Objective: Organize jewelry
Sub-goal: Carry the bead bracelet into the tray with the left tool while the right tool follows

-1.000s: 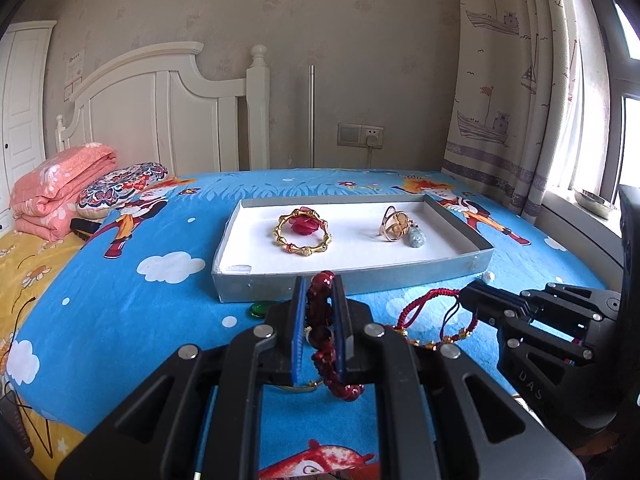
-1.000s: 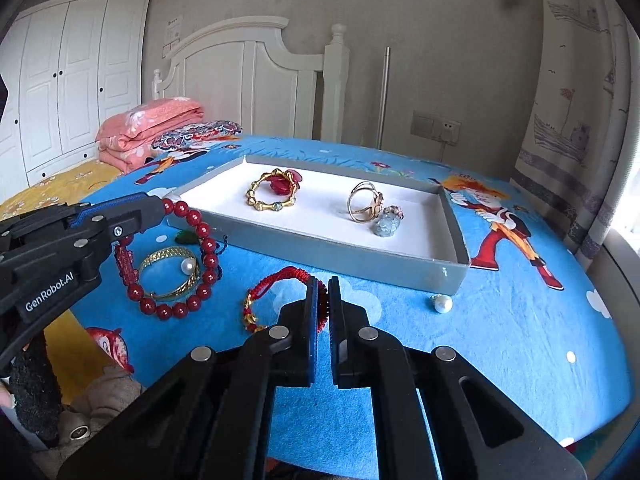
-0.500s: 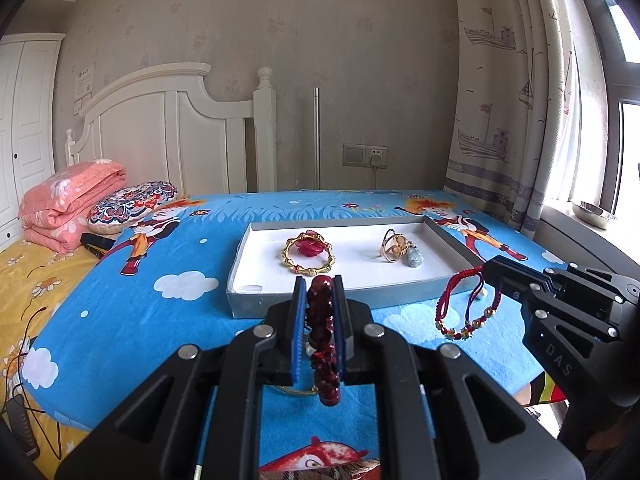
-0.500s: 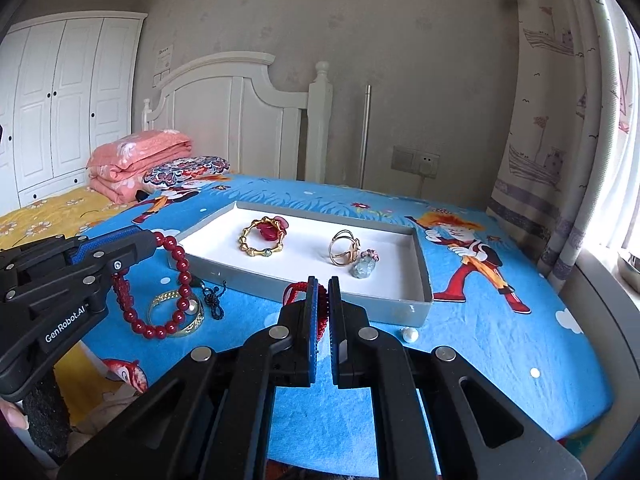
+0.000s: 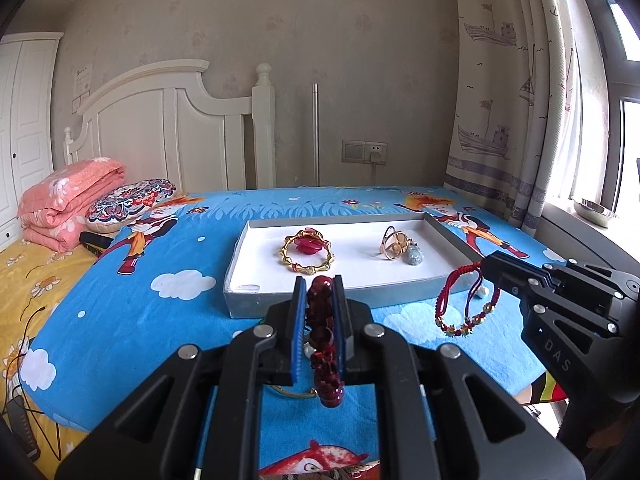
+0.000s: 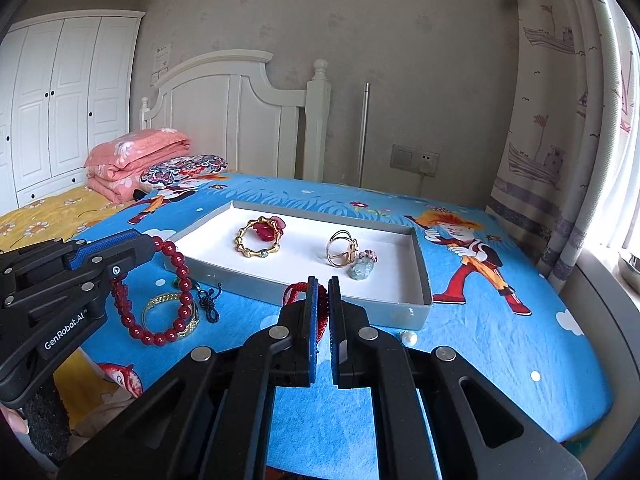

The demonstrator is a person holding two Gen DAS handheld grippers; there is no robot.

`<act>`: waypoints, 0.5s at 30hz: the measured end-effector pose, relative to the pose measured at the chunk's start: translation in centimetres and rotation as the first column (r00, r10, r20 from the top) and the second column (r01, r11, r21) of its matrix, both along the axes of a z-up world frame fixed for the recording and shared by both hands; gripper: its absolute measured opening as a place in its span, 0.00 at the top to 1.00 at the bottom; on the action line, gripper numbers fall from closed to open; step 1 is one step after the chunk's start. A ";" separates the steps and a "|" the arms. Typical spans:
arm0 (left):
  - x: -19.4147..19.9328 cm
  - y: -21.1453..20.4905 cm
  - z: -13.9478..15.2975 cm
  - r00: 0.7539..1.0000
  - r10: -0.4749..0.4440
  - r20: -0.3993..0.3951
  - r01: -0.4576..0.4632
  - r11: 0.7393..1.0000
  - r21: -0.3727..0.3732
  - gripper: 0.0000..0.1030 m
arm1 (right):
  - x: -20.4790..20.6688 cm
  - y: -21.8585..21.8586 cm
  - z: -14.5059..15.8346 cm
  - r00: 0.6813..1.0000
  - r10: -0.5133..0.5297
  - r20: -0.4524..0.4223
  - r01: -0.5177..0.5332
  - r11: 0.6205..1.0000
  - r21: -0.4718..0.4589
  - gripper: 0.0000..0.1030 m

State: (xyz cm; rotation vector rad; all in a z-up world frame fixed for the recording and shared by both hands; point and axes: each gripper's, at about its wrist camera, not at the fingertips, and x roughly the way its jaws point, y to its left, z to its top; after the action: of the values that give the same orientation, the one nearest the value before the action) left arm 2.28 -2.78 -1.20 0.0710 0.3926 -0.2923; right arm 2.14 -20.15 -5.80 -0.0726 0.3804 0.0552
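Both bracelets now hang clear of the bed, red bead bracelet (image 5: 322,344) clamped in my left gripper (image 5: 319,292), red cord bracelet (image 5: 464,300) in my right gripper (image 6: 323,292), tray (image 5: 304,300) just ahead.

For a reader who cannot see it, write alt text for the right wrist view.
The right gripper is shut on a red cord bracelet, held above a blue cartoon bedspread near a grey tray holding a gold bangle and a gold ring. At left, the left gripper holds a dangling red bead bracelet.
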 end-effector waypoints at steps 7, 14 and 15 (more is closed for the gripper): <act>2.0 -0.3 0.9 1.000 0.002 -0.008 -0.002 1.000 -0.014 0.88 | 2.1 -0.5 1.6 1.000 -0.014 0.020 0.014 1.000 -0.003 0.95; 6.1 -1.5 3.3 1.000 -0.004 -0.006 0.004 1.000 -0.011 0.88 | 5.6 -1.2 3.6 0.999 -0.030 0.033 0.031 1.000 -0.007 0.95; 6.8 -1.7 3.6 1.000 -0.005 -0.006 0.005 1.000 -0.006 0.88 | 6.2 -1.3 3.8 0.999 -0.033 0.029 0.033 0.999 -0.004 0.95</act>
State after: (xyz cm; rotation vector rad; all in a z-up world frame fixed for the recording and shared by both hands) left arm 9.07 -4.50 2.39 0.0656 0.3979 -0.2983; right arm 8.31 -21.42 -2.04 -0.0717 0.3530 0.0208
